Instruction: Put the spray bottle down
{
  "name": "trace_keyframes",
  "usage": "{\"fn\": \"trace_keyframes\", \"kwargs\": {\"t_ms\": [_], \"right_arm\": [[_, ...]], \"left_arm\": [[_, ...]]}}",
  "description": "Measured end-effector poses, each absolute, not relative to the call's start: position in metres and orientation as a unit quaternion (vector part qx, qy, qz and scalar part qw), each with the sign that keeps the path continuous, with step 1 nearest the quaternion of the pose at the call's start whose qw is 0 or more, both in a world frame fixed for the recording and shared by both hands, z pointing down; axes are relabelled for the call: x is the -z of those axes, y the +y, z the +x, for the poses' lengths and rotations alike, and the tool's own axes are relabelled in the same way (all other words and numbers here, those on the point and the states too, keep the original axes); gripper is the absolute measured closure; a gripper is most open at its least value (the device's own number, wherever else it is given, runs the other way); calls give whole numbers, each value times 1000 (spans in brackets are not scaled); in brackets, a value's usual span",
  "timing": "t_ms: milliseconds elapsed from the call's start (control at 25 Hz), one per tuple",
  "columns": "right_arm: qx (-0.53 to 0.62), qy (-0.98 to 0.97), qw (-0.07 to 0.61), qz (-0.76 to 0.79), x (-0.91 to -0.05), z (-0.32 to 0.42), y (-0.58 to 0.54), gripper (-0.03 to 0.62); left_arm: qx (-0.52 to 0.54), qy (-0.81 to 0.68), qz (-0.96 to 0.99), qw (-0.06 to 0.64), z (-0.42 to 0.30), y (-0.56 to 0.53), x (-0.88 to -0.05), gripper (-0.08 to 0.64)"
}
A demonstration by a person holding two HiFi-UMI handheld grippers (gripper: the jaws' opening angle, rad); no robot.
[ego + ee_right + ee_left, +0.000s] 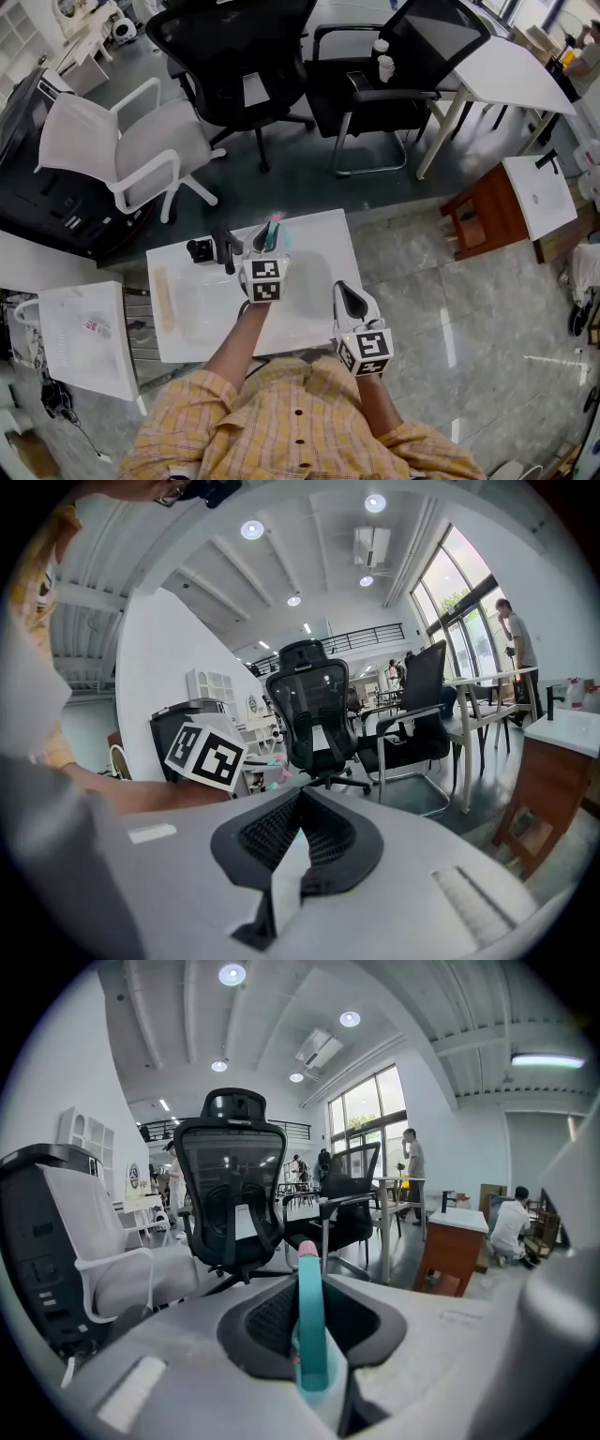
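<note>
Yellow plaid sleeves (281, 422) fill the bottom of the head view, and both forearms reach from them over a white table (309, 281).

Clamped in the left gripper (267, 236) is the spray bottle (275, 228), a slim teal thing with a pink tip. It sits at the middle of the table's far edge. In the left gripper view the bottle (309, 1344) stands upright between the two black pads, which are partly open and press on its sides, pink tip uppermost. Whether its base touches the tabletop cannot be told.

Just to the left of the bottle, near the table's far left corner, sits a black gadget (211, 249). A pale strip (164, 298) lies along the left edge.

By the table's near right corner is the right gripper (349, 298). In its own view the right gripper (302, 808) has its pads meeting at the tips with nothing between them.

Beyond the far edge, on a grey floor, are a white chair (141, 150) and two black chairs (234, 56). A white desk (506, 70) and a brown wooden stool (483, 211) stand off to the right.
</note>
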State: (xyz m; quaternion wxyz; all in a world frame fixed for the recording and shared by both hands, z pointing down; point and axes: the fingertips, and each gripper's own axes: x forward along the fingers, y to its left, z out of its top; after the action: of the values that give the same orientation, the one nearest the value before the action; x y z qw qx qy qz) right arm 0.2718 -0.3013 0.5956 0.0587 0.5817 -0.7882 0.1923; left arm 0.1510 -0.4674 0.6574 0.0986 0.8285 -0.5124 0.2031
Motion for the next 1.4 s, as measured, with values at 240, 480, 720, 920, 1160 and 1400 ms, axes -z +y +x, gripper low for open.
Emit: {"fn": "trace_keyframes", "kwargs": {"t_ms": [240, 480, 720, 920, 1160, 1400], "right_arm": [[-186, -790, 67, 581, -596, 272, -301, 591], [-176, -791, 73, 581, -594, 272, -303, 591], [-172, -792, 75, 581, -593, 273, -303, 591], [-171, -793, 75, 580, -593, 270, -301, 591], [-168, -794, 70, 580, -587, 268, -296, 591], [-162, -795, 59, 582, -577, 259, -288, 591]], "left_arm": [[-207, -512, 827, 106, 148, -473, -661, 485], [-215, -507, 827, 111, 150, -478, -668, 473], [-217, -509, 825, 115, 148, -480, -671, 421], [-210, -512, 825, 115, 146, -477, -664, 397], [-193, -522, 823, 114, 142, -470, -647, 391], [-176, -516, 831, 114, 139, -447, -624, 391]]}}
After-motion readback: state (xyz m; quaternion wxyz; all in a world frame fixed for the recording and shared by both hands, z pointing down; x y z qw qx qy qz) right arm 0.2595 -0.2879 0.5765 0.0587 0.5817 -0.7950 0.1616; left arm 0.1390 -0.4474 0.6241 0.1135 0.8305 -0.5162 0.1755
